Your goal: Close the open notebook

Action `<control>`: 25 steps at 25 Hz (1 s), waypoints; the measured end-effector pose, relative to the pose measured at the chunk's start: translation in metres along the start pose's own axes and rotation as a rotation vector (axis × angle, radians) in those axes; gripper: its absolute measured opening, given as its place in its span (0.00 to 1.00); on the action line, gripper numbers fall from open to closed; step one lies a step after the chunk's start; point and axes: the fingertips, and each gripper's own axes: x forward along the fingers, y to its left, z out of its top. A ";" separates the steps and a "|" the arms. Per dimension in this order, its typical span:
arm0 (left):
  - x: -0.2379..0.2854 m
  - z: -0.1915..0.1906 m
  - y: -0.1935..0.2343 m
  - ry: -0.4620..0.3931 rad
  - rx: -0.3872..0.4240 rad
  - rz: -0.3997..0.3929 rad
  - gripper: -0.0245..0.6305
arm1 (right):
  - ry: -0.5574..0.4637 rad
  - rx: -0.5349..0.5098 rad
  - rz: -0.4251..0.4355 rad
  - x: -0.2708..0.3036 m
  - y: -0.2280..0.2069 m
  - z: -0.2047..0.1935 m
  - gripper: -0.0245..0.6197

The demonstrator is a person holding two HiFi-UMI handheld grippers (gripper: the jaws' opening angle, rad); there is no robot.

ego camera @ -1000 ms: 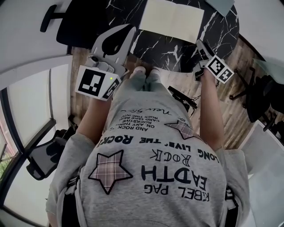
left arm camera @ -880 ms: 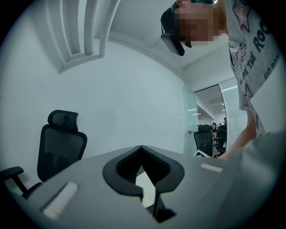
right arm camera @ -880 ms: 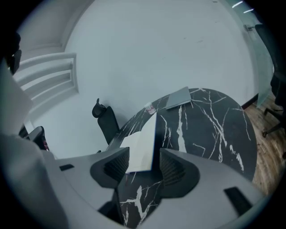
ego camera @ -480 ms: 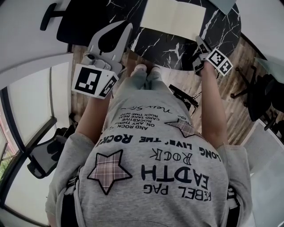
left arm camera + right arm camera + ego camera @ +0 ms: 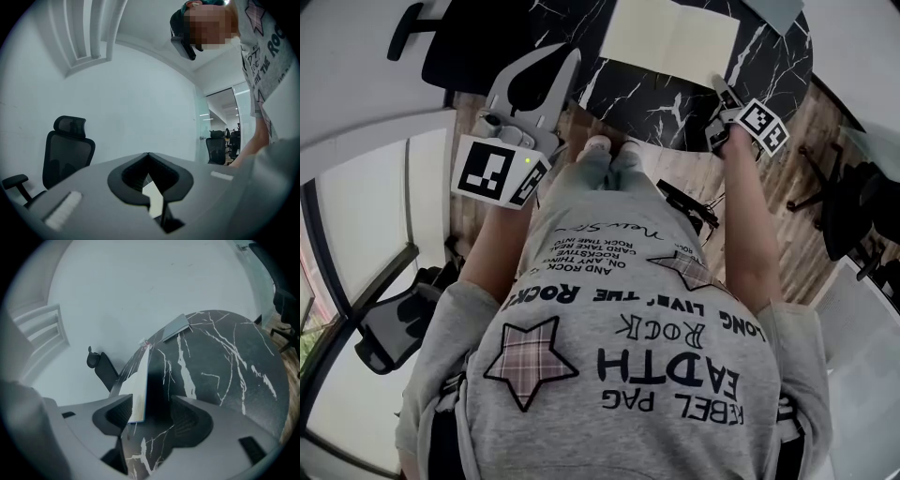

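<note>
The notebook (image 5: pixel 139 387) edge is straddled by the right gripper (image 5: pixel 150 416), just spread wide; the left gripper (image 5: pixel 149 155) is pressed together.

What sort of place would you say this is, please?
Likely an office meeting room: a dark marble-patterned table, a black office chair, and a glass partition with more chairs beyond.

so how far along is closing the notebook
Done: nothing yet; the notebook lies open on the table. In hand: the right gripper is at its right corner. Its jaws have just been opening, with that corner between them but not pinched. The left gripper is shut, off to the side. Left: grip the cover and fold it over.
</note>
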 end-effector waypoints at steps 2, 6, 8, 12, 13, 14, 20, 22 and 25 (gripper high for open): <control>-0.001 0.000 0.001 -0.001 -0.001 0.005 0.05 | 0.006 -0.005 0.008 0.002 0.002 0.000 0.38; -0.003 0.000 0.002 -0.002 0.002 0.010 0.05 | 0.021 -0.014 0.019 0.006 0.005 -0.004 0.38; -0.003 0.000 0.002 -0.002 0.002 0.010 0.05 | 0.027 -0.031 0.008 0.006 0.006 -0.005 0.38; -0.005 0.001 0.003 -0.004 0.003 0.013 0.05 | 0.026 -0.044 0.005 0.005 0.008 -0.005 0.34; -0.005 0.001 0.003 -0.004 0.003 0.014 0.05 | 0.020 -0.051 0.002 0.004 0.008 -0.004 0.28; -0.005 0.002 0.003 -0.005 0.004 0.014 0.05 | 0.013 -0.061 -0.003 0.003 0.009 -0.003 0.21; -0.007 0.001 0.003 -0.004 0.003 0.012 0.05 | 0.003 -0.092 0.003 -0.001 0.015 0.001 0.11; -0.006 0.002 0.003 -0.005 0.004 0.012 0.05 | 0.005 -0.097 0.010 -0.002 0.018 0.002 0.10; -0.006 0.003 0.003 -0.008 0.004 0.011 0.05 | 0.009 -0.101 0.018 -0.003 0.022 0.003 0.09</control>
